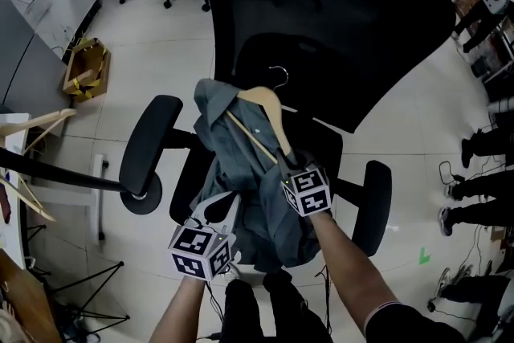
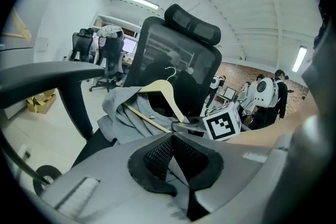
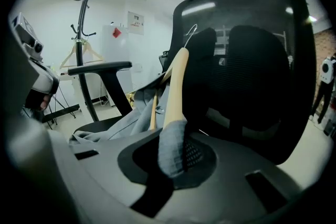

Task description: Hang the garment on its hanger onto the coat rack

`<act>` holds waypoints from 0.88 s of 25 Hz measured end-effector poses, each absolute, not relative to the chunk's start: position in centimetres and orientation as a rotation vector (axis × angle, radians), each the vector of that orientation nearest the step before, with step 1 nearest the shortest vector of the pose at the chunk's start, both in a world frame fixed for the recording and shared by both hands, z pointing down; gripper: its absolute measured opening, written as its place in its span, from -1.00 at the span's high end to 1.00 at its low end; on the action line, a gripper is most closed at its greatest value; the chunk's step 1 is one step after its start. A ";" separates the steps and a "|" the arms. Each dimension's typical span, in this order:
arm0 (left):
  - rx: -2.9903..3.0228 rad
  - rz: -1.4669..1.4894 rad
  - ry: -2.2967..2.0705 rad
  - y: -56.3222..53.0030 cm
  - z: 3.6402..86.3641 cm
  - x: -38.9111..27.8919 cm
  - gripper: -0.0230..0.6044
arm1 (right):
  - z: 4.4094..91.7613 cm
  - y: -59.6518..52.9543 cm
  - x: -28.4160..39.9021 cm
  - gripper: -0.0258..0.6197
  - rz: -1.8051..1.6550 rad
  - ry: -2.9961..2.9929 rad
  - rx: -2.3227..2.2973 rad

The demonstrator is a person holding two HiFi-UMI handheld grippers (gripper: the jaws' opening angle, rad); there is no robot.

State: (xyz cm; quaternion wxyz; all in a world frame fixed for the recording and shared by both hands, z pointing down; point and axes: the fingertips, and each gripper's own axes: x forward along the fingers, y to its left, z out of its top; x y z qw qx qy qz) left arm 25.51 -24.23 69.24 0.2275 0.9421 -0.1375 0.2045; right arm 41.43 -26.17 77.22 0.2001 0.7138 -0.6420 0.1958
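Your right gripper (image 3: 173,150) pinches the hanger (image 3: 176,81) through the garment (image 3: 119,124) — your left gripper (image 2: 171,136) pinches the cloth too. Beyond the armrest (image 3: 100,67) of the chair (image 3: 252,60) stands the coat rack (image 3: 83,8).

1. In the head view, the tips of the left tongs (image 1: 218,214) and the right tongs (image 1: 287,162) are too small and dark to see well.
2. The low end of the hanger (image 3: 176,86) is hidden inside the grey garment (image 3: 170,149), where the right tongs pinch it.
3. The garment covers most of the seat of the chair (image 1: 148,142).
4. The chair's arm hides part of the coat rack (image 3: 80,18).
5. The picture's edge cuts off the people (image 1: 482,187); only legs show.
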 end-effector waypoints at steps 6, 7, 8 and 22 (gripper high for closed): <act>2.650 0.525 -0.356 -23.7 65.2 25.9 0.92 | 71.4 -24.1 42.1 0.79 0.456 -1.801 2.050; 2.664 0.512 -0.354 -23.8 64.4 25.9 0.92 | 70.3 -23.9 42.2 0.79 0.431 -1.804 2.057; 2.678 0.500 -0.351 -23.8 63.6 26.0 0.92 | 69.1 -23.6 42.3 0.79 0.402 -1.808 2.065; 2.816 0.401 -0.302 -23.9 52.4 22.8 0.92 | 52.4 -17.9 40.8 0.79 0.101 -1.787 2.190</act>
